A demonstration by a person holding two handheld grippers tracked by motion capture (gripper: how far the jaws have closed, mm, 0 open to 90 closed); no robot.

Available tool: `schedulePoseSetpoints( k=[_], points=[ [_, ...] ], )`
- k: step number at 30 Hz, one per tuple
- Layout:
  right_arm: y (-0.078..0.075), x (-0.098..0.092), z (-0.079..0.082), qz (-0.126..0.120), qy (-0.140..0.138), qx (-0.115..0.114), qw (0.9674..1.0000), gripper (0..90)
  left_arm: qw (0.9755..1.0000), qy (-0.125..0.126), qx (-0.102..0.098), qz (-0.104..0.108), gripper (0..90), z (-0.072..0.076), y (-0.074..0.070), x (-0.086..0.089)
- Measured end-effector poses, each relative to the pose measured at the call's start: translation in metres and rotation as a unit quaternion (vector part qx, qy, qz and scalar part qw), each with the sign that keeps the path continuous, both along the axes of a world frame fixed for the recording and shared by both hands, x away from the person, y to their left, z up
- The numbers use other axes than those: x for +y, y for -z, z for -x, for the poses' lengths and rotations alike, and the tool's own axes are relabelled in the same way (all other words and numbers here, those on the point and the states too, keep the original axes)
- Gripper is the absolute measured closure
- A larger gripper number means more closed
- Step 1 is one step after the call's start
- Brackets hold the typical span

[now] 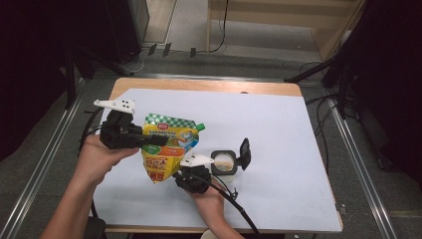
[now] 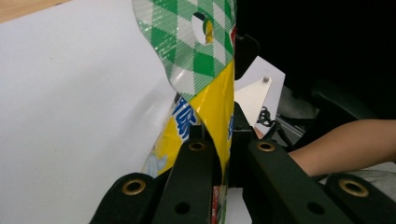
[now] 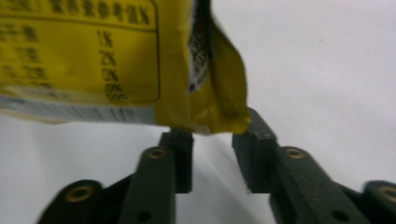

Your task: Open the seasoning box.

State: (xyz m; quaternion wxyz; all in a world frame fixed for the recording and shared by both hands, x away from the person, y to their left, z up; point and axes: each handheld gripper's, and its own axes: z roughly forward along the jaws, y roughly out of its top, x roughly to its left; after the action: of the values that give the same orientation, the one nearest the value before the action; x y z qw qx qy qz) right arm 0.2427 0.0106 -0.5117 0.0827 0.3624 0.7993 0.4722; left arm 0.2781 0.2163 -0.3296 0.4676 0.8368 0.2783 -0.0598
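A yellow stand-up pouch with a green checked top and a green spout hangs tilted above the white mat. My left gripper comes in from the left and is shut on its side edge; in the left gripper view the jaws clamp the yellow film below the checked top. My right gripper sits at the pouch's lower corner. In the right gripper view the pads stand apart, with the pouch's bottom corner just at their tips and a gap showing below it.
A small round jar with pale contents stands open on the white mat, its black flip lid raised at the right. It is close beside the right hand. A wooden table edge runs along the far side.
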Motion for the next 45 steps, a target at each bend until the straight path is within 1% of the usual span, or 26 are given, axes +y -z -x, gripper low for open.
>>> schedulePoseSetpoints(
  k=[2,4,8,9,10,11,12,13,14,15,16,17,19,23,25,26,28,29,31,35,36,38,39,40,42,45],
  points=[
    [0.001,0.001,0.003,-0.001,0.005,-0.014,0.9999,78.5,0.9999,0.006,0.006,0.008,90.0,0.002,-0.002,-0.001],
    [0.001,0.000,0.004,-0.007,0.010,-0.019,0.9997,81.0,0.9998,0.010,0.012,0.016,90.0,0.003,-0.003,0.000],
    [0.001,-0.002,0.002,-0.014,0.013,-0.021,0.9996,79.5,0.9993,0.008,0.021,0.029,90.0,0.003,-0.004,0.004],
    [0.001,-0.003,0.001,-0.023,0.011,-0.019,0.9995,78.5,0.9990,0.010,0.027,0.035,90.0,0.003,-0.004,0.005],
    [0.000,-0.004,0.001,-0.027,0.009,-0.025,0.9993,78.6,0.9987,0.010,0.031,0.041,90.0,0.002,-0.003,0.006],
    [0.000,-0.004,0.001,-0.027,0.009,-0.025,0.9993,78.6,0.9987,0.010,0.031,0.041,90.0,0.002,-0.003,0.006],
    [-0.001,-0.004,0.003,-0.027,0.007,-0.037,0.9989,78.4,0.9988,0.003,0.029,0.039,90.0,0.001,-0.002,0.007],
    [-0.001,-0.004,0.003,-0.027,0.007,-0.037,0.9989,78.4,0.9988,0.003,0.029,0.039,90.0,0.001,-0.002,0.007],
    [-0.002,-0.004,0.004,-0.033,0.002,-0.045,0.9985,76.2,0.9993,-0.011,0.022,0.028,90.0,0.001,-0.001,0.006],
    [-0.004,-0.003,0.006,-0.029,-0.001,-0.050,0.9983,75.0,0.9994,-0.012,0.021,0.025,90.0,0.000,-0.001,0.006],
    [-0.005,-0.002,0.008,-0.018,-0.012,-0.055,0.9982,72.6,0.9995,-0.014,0.018,0.020,90.0,0.000,0.000,0.004],
    [-0.005,-0.002,0.008,-0.016,-0.016,-0.058,0.9981,72.1,0.9996,-0.018,0.015,0.015,90.0,0.000,0.000,0.002],
    [-0.007,-0.003,0.010,-0.007,-0.026,-0.054,0.9982,69.4,0.9997,-0.022,0.009,0.006,90.0,0.000,0.001,-0.002],
    [-0.010,-0.004,0.015,0.020,-0.039,-0.066,0.9968,67.6,0.9997,-0.023,0.007,-0.004,88.3,-0.002,0.003,-0.011],
    [-0.011,-0.004,0.017,0.021,-0.043,-0.068,0.9965,67.6,0.9997,-0.022,0.006,-0.003,87.2,-0.003,0.004,-0.013],
    [-0.013,-0.005,0.020,0.027,-0.050,-0.075,0.9956,67.3,0.9998,-0.020,0.007,-0.003,86.7,-0.003,0.005,-0.017],
    [-0.015,-0.005,0.021,0.025,-0.054,-0.073,0.9955,66.4,0.9998,-0.021,0.006,-0.005,86.2,-0.003,0.005,-0.020],
    [-0.018,-0.005,0.024,0.022,-0.064,-0.077,0.9947,66.2,0.9997,-0.023,0.003,-0.010,84.6,-0.004,0.006,-0.025],
    [-0.022,-0.005,0.027,0.025,-0.071,-0.086,0.9934,66.2,0.9997,-0.021,0.002,-0.015,83.1,-0.006,0.006,-0.030],
    [-0.032,-0.005,0.035,0.020,-0.087,-0.090,0.9919,63.5,0.9995,-0.016,-0.004,-0.027,82.6,-0.006,0.004,-0.038],
    [-0.034,-0.005,0.037,0.017,-0.088,-0.089,0.9920,63.4,0.9992,-0.015,-0.008,-0.037,82.2,-0.007,0.002,-0.045],
    [-0.037,-0.006,0.040,0.009,-0.093,-0.086,0.9919,63.2,0.9991,-0.011,0.002,-0.042,82.2,-0.010,0.001,-0.051],
    [-0.037,-0.006,0.040,0.009,-0.093,-0.086,0.9919,63.2,0.9991,-0.011,0.002,-0.042,82.2,-0.010,0.001,-0.051],
    [-0.040,-0.007,0.042,0.006,-0.096,-0.087,0.9915,62.9,0.9989,-0.004,0.008,-0.046,82.1,-0.012,0.001,-0.058],
    [-0.043,-0.008,0.044,0.002,-0.101,-0.082,0.9915,62.7,0.9983,-0.002,0.008,-0.058,81.4,-0.013,0.002,-0.065],
    [-0.045,-0.012,0.045,-0.010,-0.105,-0.069,0.9920,62.4,0.9979,0.004,0.014,-0.063,81.0,-0.015,0.005,-0.072]
  ],
)
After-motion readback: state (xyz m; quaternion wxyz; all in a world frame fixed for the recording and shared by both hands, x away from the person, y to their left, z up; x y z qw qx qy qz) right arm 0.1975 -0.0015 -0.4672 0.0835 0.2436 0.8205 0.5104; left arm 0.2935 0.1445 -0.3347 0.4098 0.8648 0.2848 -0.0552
